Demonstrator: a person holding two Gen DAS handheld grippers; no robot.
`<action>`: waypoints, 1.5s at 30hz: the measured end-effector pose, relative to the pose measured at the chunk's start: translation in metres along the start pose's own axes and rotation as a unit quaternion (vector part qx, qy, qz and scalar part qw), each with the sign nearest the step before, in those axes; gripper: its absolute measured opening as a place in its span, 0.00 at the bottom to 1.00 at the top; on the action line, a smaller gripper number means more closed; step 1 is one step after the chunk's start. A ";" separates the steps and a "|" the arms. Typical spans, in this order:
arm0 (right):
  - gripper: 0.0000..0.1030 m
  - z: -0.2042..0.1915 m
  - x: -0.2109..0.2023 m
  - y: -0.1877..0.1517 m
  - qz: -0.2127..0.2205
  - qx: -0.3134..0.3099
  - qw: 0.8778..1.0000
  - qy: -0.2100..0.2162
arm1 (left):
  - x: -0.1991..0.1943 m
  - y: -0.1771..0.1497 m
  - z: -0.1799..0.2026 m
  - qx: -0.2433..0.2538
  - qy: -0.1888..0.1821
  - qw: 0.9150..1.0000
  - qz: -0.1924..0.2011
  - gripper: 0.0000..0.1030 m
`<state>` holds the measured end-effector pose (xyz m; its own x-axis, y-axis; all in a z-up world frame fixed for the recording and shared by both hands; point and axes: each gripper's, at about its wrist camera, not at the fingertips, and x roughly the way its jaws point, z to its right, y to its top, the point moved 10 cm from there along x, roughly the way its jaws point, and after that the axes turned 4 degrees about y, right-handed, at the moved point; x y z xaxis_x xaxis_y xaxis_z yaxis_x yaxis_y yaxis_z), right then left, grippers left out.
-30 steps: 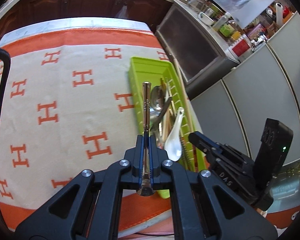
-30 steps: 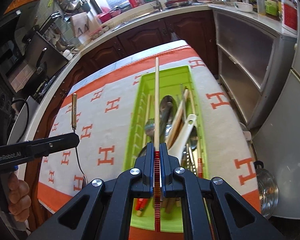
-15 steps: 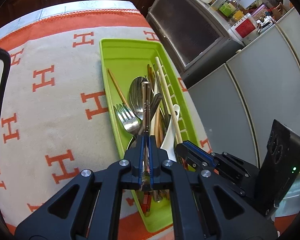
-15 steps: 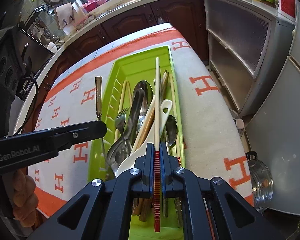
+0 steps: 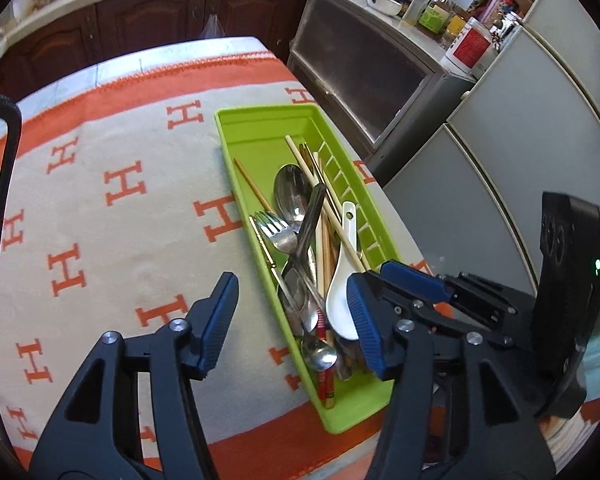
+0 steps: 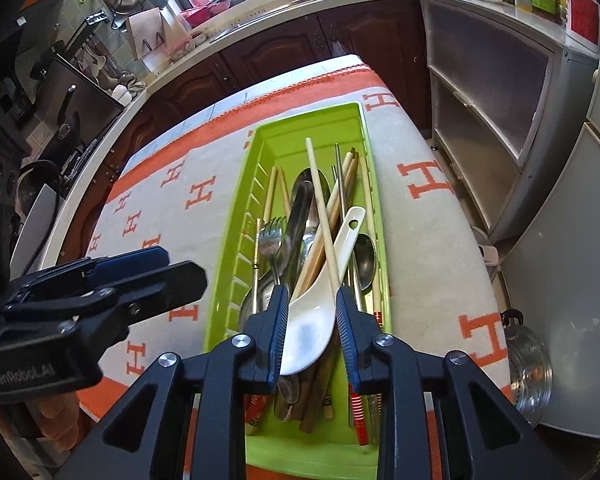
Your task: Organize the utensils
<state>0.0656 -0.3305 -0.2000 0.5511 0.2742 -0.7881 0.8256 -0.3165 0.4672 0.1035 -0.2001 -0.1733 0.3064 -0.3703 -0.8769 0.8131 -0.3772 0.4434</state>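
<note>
Since every utensil lies lengthwise in the long lime-green plastic tray [image 6: 374,184] on the tabletop's right side, both tools are spread and empty: the left tool [image 5: 292,316] near its left wall, the right tool [image 6: 311,334] straddling the white ceramic soup spoon [image 6: 324,300].

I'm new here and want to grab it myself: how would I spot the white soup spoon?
Find the lime-green tray on the orange-and-cream cloth. The white soup spoon lies on top of the cutlery pile at the tray's near end. It alone is white ceramic, broad-bowled, with a hole in its handle.
</note>
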 end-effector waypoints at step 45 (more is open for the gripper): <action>0.64 -0.172 -0.196 0.003 0.130 -0.102 0.985 0.053 | -0.233 -0.053 -0.111 -0.118 0.248 0.943 0.187 0.82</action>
<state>-0.0188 -0.2288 0.0249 0.7477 0.3051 -0.5899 0.6561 -0.2017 0.7272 0.0440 0.0008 -0.0129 0.7395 0.0239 -0.6727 0.6722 -0.0781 0.7362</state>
